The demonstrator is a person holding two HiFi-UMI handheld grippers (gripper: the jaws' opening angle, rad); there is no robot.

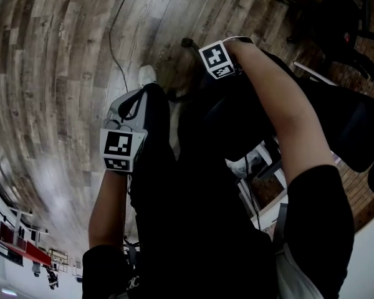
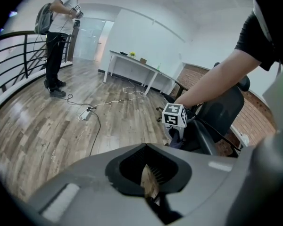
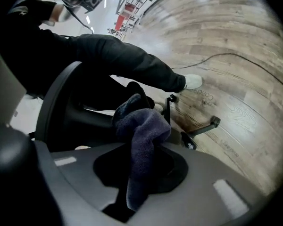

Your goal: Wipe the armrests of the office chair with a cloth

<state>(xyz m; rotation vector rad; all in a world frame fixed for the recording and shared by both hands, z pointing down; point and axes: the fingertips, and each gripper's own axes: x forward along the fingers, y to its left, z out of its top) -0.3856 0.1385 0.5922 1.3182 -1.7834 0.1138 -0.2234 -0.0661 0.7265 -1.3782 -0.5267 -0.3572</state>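
My right gripper (image 3: 140,171) is shut on a dark blue cloth (image 3: 142,135) that bunches up out of its jaws. The cloth hangs just over the black office chair (image 3: 61,112), close to its armrest (image 2: 205,138); I cannot tell if it touches. In the left gripper view the right gripper (image 2: 178,128) with its marker cube hovers by the chair (image 2: 226,112). My left gripper (image 2: 149,185) is shut with nothing in it, held to the left, away from the chair. In the head view both grippers sit over my dark trousers, and the chair (image 1: 355,123) is at the right.
The chair's base legs and castors (image 3: 200,126) spread over the wood floor beside my white shoe (image 3: 193,81). A power strip with cable (image 2: 85,114) lies on the floor. Farther off stand a white table (image 2: 137,65), a curved railing (image 2: 19,55) and a person (image 2: 56,41).
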